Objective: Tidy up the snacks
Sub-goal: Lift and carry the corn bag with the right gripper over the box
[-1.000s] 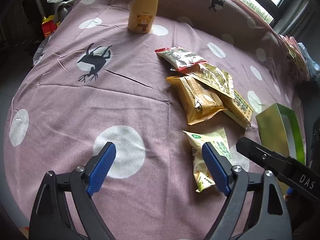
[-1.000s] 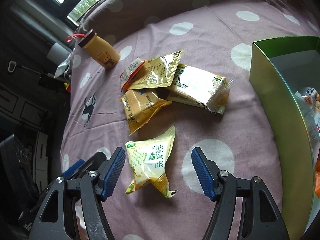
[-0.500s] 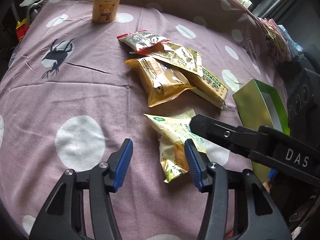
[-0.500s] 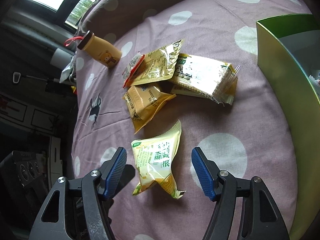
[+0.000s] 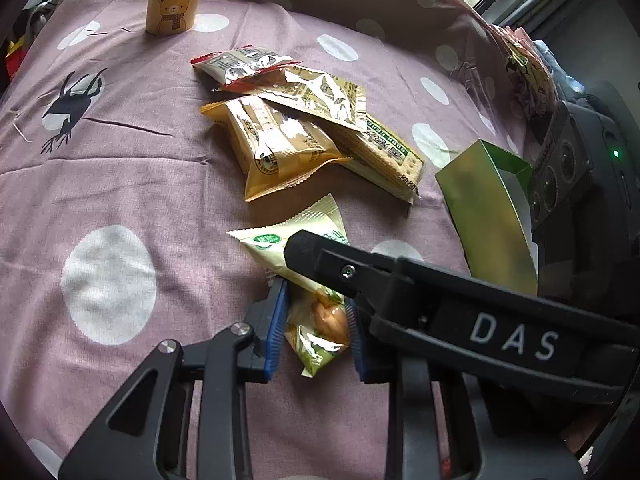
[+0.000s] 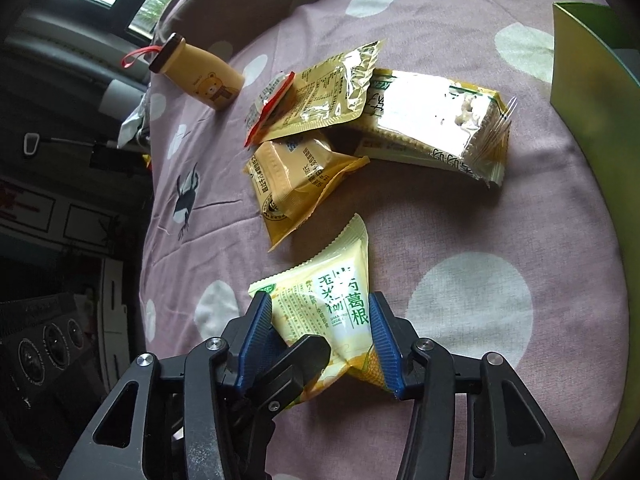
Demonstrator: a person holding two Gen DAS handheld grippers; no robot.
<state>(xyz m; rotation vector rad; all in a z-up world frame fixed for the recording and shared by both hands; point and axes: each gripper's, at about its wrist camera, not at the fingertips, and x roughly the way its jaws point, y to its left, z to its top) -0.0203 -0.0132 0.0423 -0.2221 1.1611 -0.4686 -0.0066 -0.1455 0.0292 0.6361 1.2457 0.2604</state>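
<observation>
A pale green-and-yellow snack packet (image 5: pixel 280 244) (image 6: pixel 340 292) lies on the purple dotted cloth (image 5: pixel 120 184). My left gripper (image 5: pixel 316 332) is closing, its blue pads squeezing the packet's near end. The right gripper (image 6: pixel 320 344) is closing too, with its pads against the packet's two sides. One black right finger (image 5: pixel 400 280) crosses the left wrist view, and a left fingertip (image 6: pixel 296 364) shows in the right wrist view. An open green box (image 5: pixel 480 208) (image 6: pixel 580 80) stands to the right.
Beyond the packet lies a pile: an orange-yellow packet (image 5: pixel 280 148), a cracker pack (image 5: pixel 380 152), a gold foil packet (image 5: pixel 320 92) and a red-edged one (image 5: pixel 240 64). A yellow bear bottle (image 5: pixel 172 0) stands at the far edge. Dark clutter surrounds the table.
Both grippers sank onto the pale green packet and narrowed their jaws from wide open to touching it. The left gripper also shifted right towards it, meeting the right one.
</observation>
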